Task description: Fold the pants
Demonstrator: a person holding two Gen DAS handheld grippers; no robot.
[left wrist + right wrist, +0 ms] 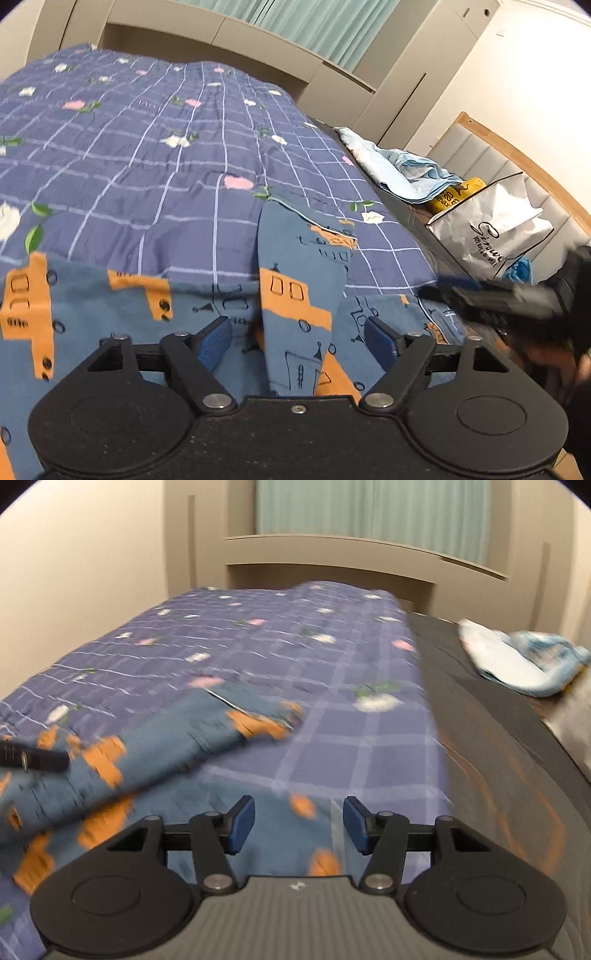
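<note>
A bed with a blue checked floral quilt (pixel 155 155) filled both views, a pale headboard behind. The pants (pixel 299 295), blue with orange blocks, lay on its near end. The left gripper (pixel 299 341) stood fairly wide, a raised fold of the pants between its pads, untouched. Only that view showed the white bag (pixel 491 229). The right gripper (pixel 299 825), blurred, gaped empty above the pants.

Blue pants (pixel 299 280) with orange house print lie rumpled across the frame's lower half, 1 fold raised at centre.
</note>
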